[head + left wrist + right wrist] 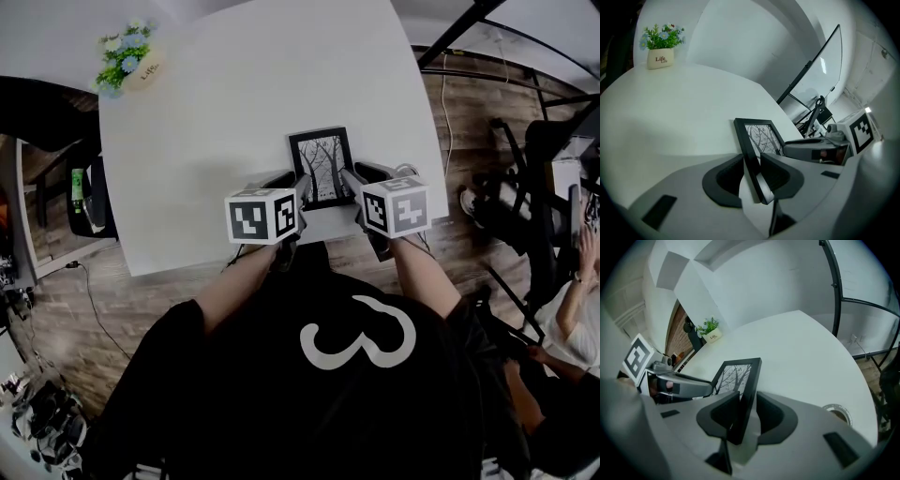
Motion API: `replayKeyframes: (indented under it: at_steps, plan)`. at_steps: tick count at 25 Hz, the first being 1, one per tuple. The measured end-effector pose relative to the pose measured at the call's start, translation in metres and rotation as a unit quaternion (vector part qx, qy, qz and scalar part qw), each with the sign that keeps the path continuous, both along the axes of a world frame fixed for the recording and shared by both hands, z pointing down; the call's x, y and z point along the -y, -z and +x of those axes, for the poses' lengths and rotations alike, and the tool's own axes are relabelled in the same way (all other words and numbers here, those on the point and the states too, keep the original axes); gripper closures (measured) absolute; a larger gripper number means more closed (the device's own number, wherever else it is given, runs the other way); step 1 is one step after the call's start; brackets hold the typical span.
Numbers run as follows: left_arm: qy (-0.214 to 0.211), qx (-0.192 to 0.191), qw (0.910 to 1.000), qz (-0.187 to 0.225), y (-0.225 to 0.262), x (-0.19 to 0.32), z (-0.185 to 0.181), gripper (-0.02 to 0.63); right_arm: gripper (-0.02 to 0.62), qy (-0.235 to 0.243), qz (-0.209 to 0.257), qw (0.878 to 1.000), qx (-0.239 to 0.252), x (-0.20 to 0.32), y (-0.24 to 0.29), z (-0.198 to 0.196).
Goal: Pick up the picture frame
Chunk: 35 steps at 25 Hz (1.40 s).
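Observation:
A black picture frame (321, 164) with a bare-tree print sits near the front edge of the white table (234, 112). My left gripper (292, 185) is at the frame's left side. In the left gripper view the left edge of the frame (761, 136) runs between the pads, and the left gripper (752, 169) is shut on it. My right gripper (359, 178) is at the frame's right side. The right gripper view shows the right edge of the frame (736, 376) clamped by the right gripper (745, 409). Each gripper appears in the other's view, beyond the frame.
A small white pot of flowers (127, 61) stands at the table's far left corner. A round metal ring (836, 412) sits in the tabletop to the right of the frame. Black chairs (539, 187) and a seated person (577, 309) are on the wooden floor at right.

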<state>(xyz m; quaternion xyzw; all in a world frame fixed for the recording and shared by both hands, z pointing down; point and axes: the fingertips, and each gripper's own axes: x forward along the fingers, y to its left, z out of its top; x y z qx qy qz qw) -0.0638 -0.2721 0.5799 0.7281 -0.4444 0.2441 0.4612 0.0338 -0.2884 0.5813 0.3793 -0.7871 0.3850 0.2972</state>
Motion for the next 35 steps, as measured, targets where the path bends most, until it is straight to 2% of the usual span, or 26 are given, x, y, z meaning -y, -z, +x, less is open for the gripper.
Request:
replayKeyframes:
  at_steps: [7,10,21,35]
  plan:
    - [-0.003,0.019,0.9997,0.012,-0.0006,-0.0003,0.0012,0.488,0.472,-0.004,0.004,1.000,0.005,-0.0004,-0.0005,-0.0011]
    - [0.000,0.025,0.9996,0.015,-0.0011,-0.0009,0.0007,0.497,0.495,-0.003,0.002,1.000,0.009,-0.0033,0.0004,-0.0041]
    - [0.008,0.023,0.9996,0.016,-0.0002,-0.0017,0.0011,0.500,0.502,-0.006,-0.001,1.000,-0.006,-0.0039,0.0019,-0.0032]
    - [0.025,0.026,0.9993,0.009,-0.0018,-0.0057,-0.0007,0.506,0.506,-0.017,0.007,1.000,0.003,-0.0078,0.0008,-0.0036]
